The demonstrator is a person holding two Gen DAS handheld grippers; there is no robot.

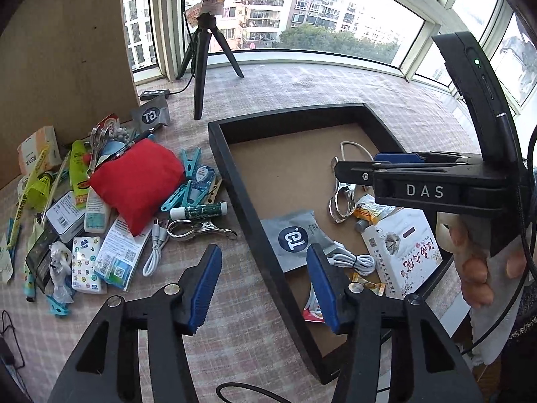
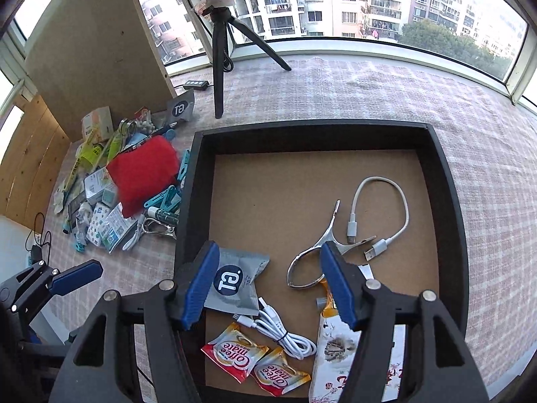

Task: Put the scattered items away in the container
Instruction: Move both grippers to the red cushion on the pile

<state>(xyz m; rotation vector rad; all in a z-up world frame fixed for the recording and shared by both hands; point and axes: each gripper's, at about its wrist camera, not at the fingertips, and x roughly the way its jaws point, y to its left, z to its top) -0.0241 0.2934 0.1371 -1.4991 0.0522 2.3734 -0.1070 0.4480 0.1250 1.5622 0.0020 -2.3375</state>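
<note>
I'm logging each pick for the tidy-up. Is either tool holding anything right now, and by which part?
Nothing is held. The left tool and the right tool both stand open with nothing between their pads, above the black tray.

Far half of the tray [image 2: 449, 201] is bare, near half's crowded; tripod [image 2: 218, 67] blocks the desk [image 2: 335, 94] behind the pile [image 1: 134, 181].

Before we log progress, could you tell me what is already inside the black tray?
Inside the black tray: a grey sachet, metal clip, two white cables, two Coffee mate packets and a white box. The right gripper hides part of it.
</note>
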